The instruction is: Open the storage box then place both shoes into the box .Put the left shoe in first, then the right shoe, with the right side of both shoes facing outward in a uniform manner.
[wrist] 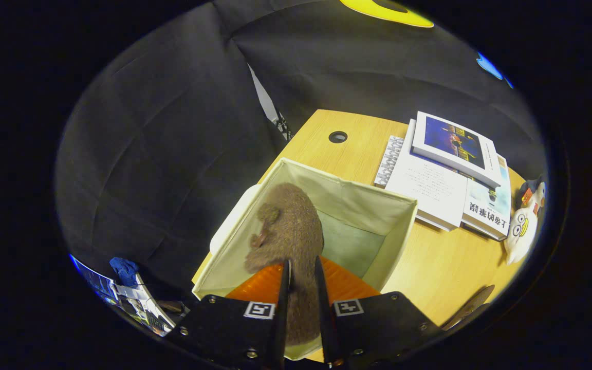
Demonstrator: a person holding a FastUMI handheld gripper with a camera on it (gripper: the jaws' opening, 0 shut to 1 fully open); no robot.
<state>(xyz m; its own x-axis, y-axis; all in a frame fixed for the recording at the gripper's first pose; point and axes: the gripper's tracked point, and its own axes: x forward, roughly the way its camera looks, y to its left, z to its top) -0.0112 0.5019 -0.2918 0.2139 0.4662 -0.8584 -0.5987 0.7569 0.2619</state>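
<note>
- gripper [303, 288] is clamped on a fuzzy brown shoe [288, 231], both fingers squeezing it, shoe hanging down into the open storage box [393, 241]
- box sits at the desk's [440, 267] left edge
- past it, a stack of books [450, 174] toward the far right corner, plush toy [524, 226] at the right edge

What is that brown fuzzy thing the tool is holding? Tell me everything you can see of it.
It looks like a brown fuzzy slipper, soft and plush, with a small bow-like knot on its side. The hand-held gripper is shut on its near end, both fingers pressing it. It hangs over the open cream fabric storage box, its far end inside, close to the box's wall.
</note>
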